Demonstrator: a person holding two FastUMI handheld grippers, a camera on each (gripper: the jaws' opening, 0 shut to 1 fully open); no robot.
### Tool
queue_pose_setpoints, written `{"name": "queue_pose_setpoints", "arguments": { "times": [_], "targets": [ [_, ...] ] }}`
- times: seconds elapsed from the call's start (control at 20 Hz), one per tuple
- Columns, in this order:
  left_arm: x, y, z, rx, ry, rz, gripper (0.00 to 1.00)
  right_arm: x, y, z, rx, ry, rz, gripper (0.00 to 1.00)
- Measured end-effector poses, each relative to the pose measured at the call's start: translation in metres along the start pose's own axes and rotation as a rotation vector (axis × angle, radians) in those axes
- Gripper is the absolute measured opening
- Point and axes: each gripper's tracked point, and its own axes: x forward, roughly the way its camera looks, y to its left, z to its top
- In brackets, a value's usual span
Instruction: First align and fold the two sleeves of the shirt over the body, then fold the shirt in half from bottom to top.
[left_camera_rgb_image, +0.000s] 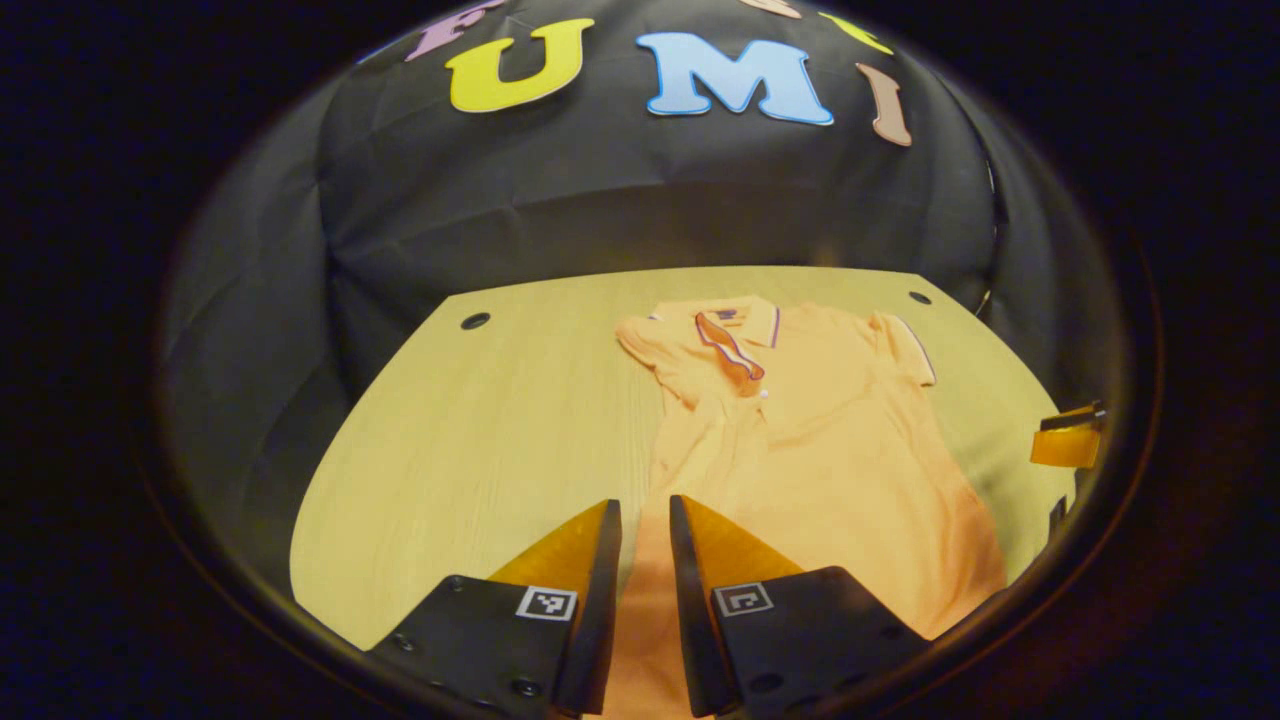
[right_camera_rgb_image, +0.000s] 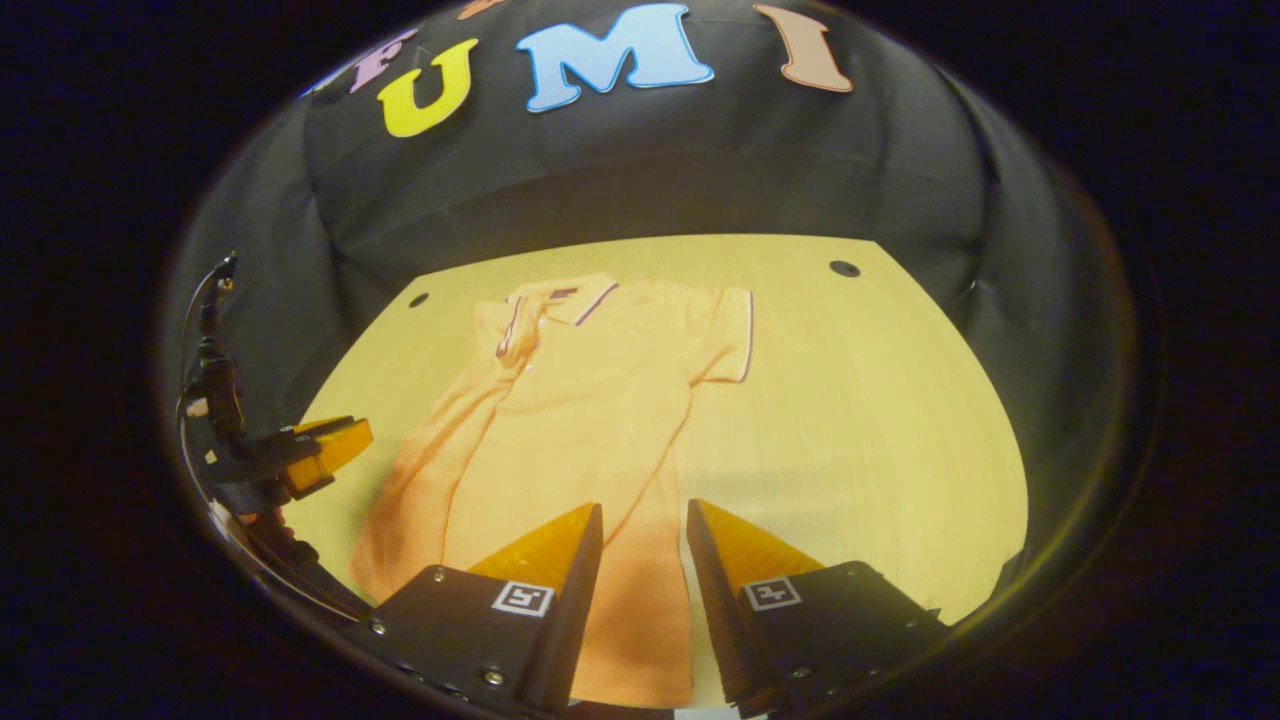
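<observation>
Orange short-sleeved polo shirt (left_camera_rgb_image: 800, 440) with a dark-trimmed collar, flat on the pale wooden tabletop (left_camera_rgb_image: 480, 440), collar toward the black cloth wall, hem toward the near edge; sleeve on the left gripper's side already lying over the body, the other sleeve (right_camera_rgb_image: 728, 335) spread out on the wood; hem not yet raised. Left gripper (left_camera_rgb_image: 645, 520) above the shirt's near left edge, fingers narrowly apart, nothing between them; right gripper (right_camera_rgb_image: 645, 525) above the near right edge, likewise narrowly parted and empty. Judged risks: a pinch through both layers, dragging the whole shirt instead of one sleeve; the folded side slipping loose through a sideways tug; an uneven lift of the hem, leaving a skewed half-fold. No containers visible, so nothing held in any.
</observation>
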Motion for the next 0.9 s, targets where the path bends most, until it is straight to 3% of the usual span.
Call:
{"name": "queue_pose_setpoints", "arguments": {
  "times": [0.05,0.1,0.25,0.45,0.5,0.6,0.65,0.7,0.8,0.85,0.9],
  "targets": [
    [-0.005,0.002,-0.009,0.001,0.012,0.000,0.40,0.000,0.001,-0.007,-0.007,0.015,0.003,0.55],
    [-0.010,0.003,-0.017,0.004,0.022,0.002,0.32,0.001,0.001,-0.016,-0.016,0.034,0.006,0.55],
    [-0.024,0.005,-0.047,0.016,0.067,-0.007,0.39,0.005,0.002,-0.040,-0.034,0.090,0.013,0.55],
    [-0.040,0.009,-0.087,0.036,0.136,-0.018,0.56,0.006,0.001,-0.073,-0.044,0.162,0.014,0.54],
    [-0.045,0.009,-0.096,0.038,0.151,-0.025,0.56,0.005,0.001,-0.081,-0.048,0.179,0.013,0.55],
    [-0.051,0.007,-0.113,0.041,0.178,-0.045,0.68,0.004,0.000,-0.093,-0.056,0.213,0.012,0.55],
    [-0.055,0.006,-0.120,0.043,0.189,-0.054,0.80,0.004,0.000,-0.098,-0.057,0.225,0.012,0.55],
    [-0.057,0.006,-0.125,0.051,0.196,-0.059,0.78,0.001,-0.001,-0.103,-0.059,0.235,0.009,0.55],
    [-0.063,0.007,-0.136,0.063,0.211,-0.064,0.88,-0.002,-0.002,-0.112,-0.059,0.255,0.007,0.55],
    [-0.065,0.006,-0.140,0.059,0.220,-0.071,0.92,-0.004,-0.003,-0.116,-0.059,0.265,0.004,0.49],
    [-0.068,0.005,-0.145,0.057,0.227,-0.072,0.93,-0.005,-0.004,-0.121,-0.063,0.275,0.002,0.55]
  ]
}}
